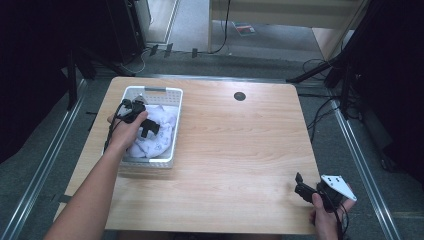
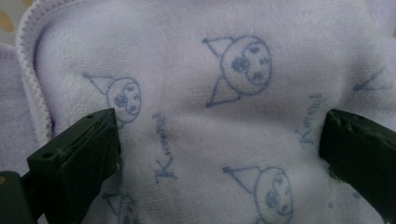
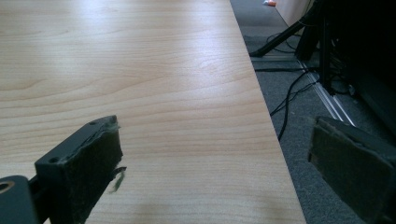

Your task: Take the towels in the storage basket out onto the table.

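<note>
Presently listed, working outward from the grippers.

Left gripper (image 1: 148, 128): centre-left of the high view, lowered into the basket, held by the left hand (image 1: 127, 129). Jaws stand wide apart in the left gripper view, one at each lower corner, with cloth between them and nothing yet pinched.

Towel (image 2: 215, 116): pale lilac terry, printed with small blue cartoon faces and script, hemmed edge at the upper left of the left gripper view. It lies bunched inside the basket, directly under the parted jaws.

Basket (image 1: 171, 145): white, perforated walls, rectangular, on the left part of the table.

Right gripper (image 1: 303, 189): lower right of the high view, at the table's near right edge, in the right hand (image 1: 326, 216). Jaws apart, holding nothing, bare wood and floor ahead of them.

Table (image 1: 235, 150): light wood, a dark round grommet (image 1: 239, 96) near its far edge.

Progress, as judged: early. The reach to the towel looks complete; closing on it, lifting it out and anything after remain undone.
</note>
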The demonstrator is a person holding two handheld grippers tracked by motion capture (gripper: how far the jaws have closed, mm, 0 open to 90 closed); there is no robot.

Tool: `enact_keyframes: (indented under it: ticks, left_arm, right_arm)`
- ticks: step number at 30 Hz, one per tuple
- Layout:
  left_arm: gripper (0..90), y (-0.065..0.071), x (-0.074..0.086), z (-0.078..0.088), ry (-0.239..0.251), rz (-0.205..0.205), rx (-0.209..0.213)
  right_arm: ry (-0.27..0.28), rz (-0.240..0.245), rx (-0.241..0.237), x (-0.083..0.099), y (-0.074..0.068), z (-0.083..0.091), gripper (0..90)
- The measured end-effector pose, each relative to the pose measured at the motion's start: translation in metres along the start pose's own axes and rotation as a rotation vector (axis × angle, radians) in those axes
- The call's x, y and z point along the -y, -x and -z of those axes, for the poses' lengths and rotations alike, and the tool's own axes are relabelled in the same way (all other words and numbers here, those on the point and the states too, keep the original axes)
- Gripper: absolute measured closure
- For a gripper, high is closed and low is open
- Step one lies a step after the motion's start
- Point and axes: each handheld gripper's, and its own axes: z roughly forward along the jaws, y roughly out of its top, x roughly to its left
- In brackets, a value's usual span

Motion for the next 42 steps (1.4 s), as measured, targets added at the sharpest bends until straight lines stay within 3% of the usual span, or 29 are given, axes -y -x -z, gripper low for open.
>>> enact_keyframes:
  ticks: [1,2,3,5,8,11,14,17,18,20,21,22,26,35,42]
  left_arm:
    - [0.0,0.0,0.0,0.0,0.0,0.0,0.0]
    - [0.0,0.002,0.001,-0.005,-0.014,-0.011,0.059]
    - [0.0,0.002,0.002,-0.008,-0.02,-0.015,0.085]
    - [0.0,0.001,0.004,-0.01,-0.005,-0.023,0.099]
    - [0.0,0.0,0.005,-0.011,0.003,-0.025,0.107]
    - [0.0,0.006,0.005,-0.013,-0.01,-0.05,0.069]
    - [2.9,0.007,0.005,-0.013,-0.018,-0.057,0.064]
    - [14.1,0.008,0.003,-0.01,-0.037,-0.069,0.071]
    - [14.1,0.01,0.003,-0.009,-0.028,-0.072,0.07]
    - [27.5,0.014,0.004,-0.004,-0.019,-0.1,0.086]
    - [38.5,0.015,0.004,-0.003,-0.022,-0.103,0.09]
    - [47.2,0.017,0.004,-0.002,-0.021,-0.097,0.102]
    - [57.1,0.017,0.004,-0.001,-0.019,-0.069,0.105]
    - [63.8,0.008,0.007,0.006,0.004,-0.058,0.162]
    - [64.7,-0.002,0.006,0.03,0.038,-0.031,0.173]
  right_arm:
    - [-0.001,0.001,0.0,0.0,0.0,0.0,3.1]
    - [-0.002,0.004,0.0,0.0,0.0,0.0,3.1]
    - [-0.002,0.004,0.0,0.0,0.0,0.0,3.1]
    - [-0.002,0.004,0.0,0.0,0.0,0.0,3.1]
    - [-0.004,0.006,0.0,0.0,0.0,-0.001,3.1]
    - [-0.008,0.009,0.001,0.0,0.0,-0.001,3.1]
    - [-0.011,0.009,0.005,0.0,-0.001,-0.001,3.6]
    - [-0.014,0.011,0.007,0.0,-0.001,-0.001,4.5]
    - [-0.014,0.011,0.007,0.0,-0.001,-0.001,4.5]
    - [-0.015,0.013,0.007,0.0,-0.001,-0.001,4.6]
    - [-0.015,0.012,0.005,0.0,-0.001,-0.001,4.6]
    - [-0.016,0.01,0.003,0.0,-0.001,-0.001,4.6]
    - [-0.016,0.01,0.004,0.0,-0.001,-0.001,4.9]
    - [-0.019,0.007,0.003,-0.001,0.0,-0.002,5.4]
    - [-0.018,-0.001,0.004,-0.001,0.0,-0.002,5.5]
